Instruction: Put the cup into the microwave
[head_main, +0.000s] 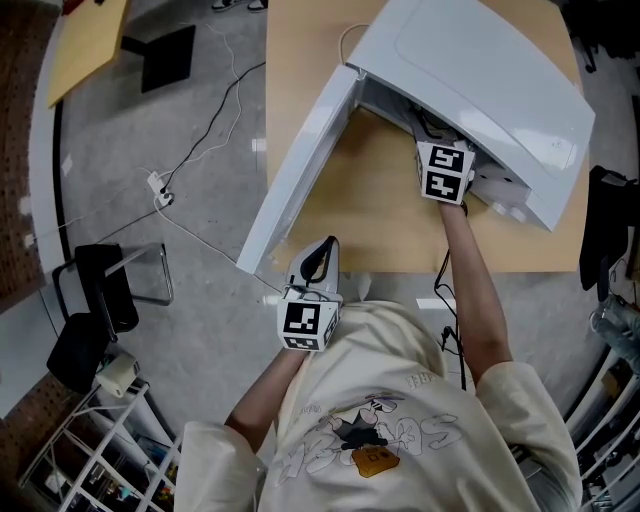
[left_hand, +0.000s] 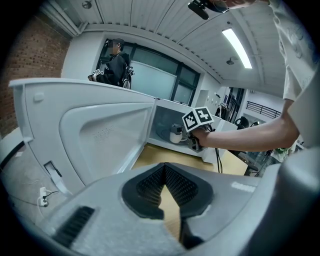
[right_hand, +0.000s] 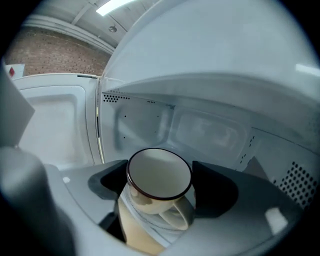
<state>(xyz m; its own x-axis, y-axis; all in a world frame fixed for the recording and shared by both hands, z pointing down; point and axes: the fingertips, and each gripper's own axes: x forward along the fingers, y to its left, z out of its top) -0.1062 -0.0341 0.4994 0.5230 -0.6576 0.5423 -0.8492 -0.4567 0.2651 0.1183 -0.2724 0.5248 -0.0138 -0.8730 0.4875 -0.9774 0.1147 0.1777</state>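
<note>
White microwave (head_main: 480, 70) fills the upper right of the head view on the wooden table (head_main: 380, 225), its door (head_main: 300, 170) swung wide. Inside the cavity, the right gripper (right_hand: 160, 186) pinches the cream cup (right_hand: 159, 175) by its sides, handle toward the camera. At lower centre, by the table's near edge, the left gripper (head_main: 322, 250) hangs with jaws pressed together, empty.

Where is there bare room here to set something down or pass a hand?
Bare tabletop lies in the wedge between the open microwave door and the microwave front, out to the near edge. Its mouth is crowded: the right tongs hold the cup there. The left tongs hang shut at that edge.
</note>
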